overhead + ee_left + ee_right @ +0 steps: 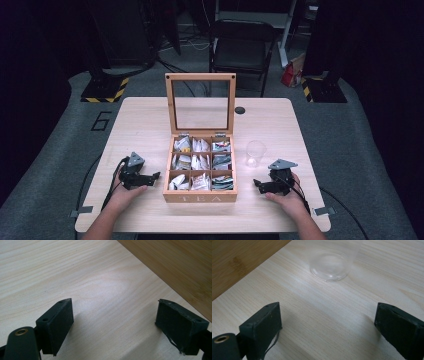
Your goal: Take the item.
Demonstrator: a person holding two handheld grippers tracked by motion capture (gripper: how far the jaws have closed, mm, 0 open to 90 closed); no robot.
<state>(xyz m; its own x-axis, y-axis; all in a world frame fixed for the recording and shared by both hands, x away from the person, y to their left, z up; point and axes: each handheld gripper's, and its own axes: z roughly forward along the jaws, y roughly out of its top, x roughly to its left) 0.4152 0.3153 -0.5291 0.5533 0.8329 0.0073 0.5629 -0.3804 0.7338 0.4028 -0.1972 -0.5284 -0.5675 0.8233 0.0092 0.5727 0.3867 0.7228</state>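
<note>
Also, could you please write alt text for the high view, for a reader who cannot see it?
An open wooden tea box, its nine compartments filled with tea bags and its glass lid standing upright, sits on a light wooden table. A person's hands rest an open left gripper and right gripper either side of it. An empty clear plastic cup stands right of the box.

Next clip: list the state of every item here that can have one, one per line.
Tea box: open, compartments filled with tea bags.
Lid: raised upright.
Cup: upright, empty, beside the box.
Left tool: open, holding nothing, resting on the table.
Right tool: open, holding nothing, resting on the table.
</note>
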